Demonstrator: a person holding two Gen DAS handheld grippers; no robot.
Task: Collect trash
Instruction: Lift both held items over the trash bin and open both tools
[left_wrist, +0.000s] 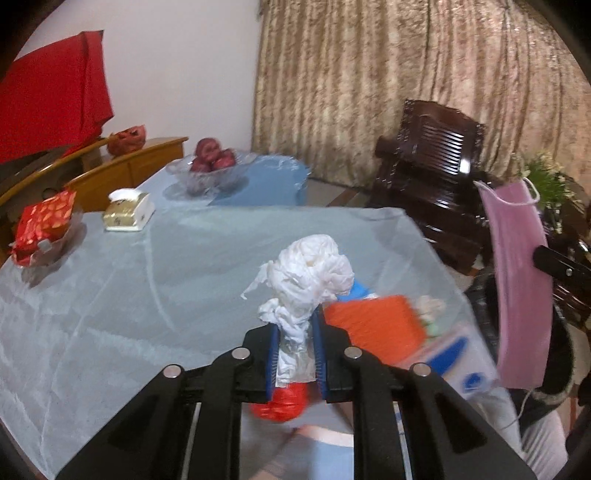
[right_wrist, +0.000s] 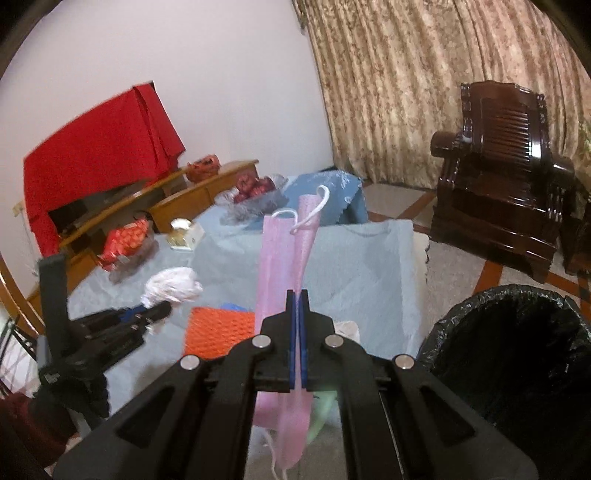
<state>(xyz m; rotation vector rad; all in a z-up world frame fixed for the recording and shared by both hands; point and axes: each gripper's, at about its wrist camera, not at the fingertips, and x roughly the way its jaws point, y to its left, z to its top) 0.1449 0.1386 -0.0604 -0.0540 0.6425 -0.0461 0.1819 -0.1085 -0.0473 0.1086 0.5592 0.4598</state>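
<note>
Fingers clamp a tissue wad (left_wrist: 308, 273) (left) and pink mask (right_wrist: 286, 251) (right) beside black-lined bin (right_wrist: 517, 332).

fruit bowl (left_wrist: 210, 173) behind tissue box (left_wrist: 128, 210)

No text, label, brand or number can be read in either view. The blue-and-white box (left_wrist: 463, 363) at the table's near edge carries blue shapes — too blurred to make out as letters. The red wrapped box (left_wrist: 44, 221) shows only a gold pattern, and the small gold-and-white box (left_wrist: 127, 212) has dark marks on its side that are too small to read.
</note>
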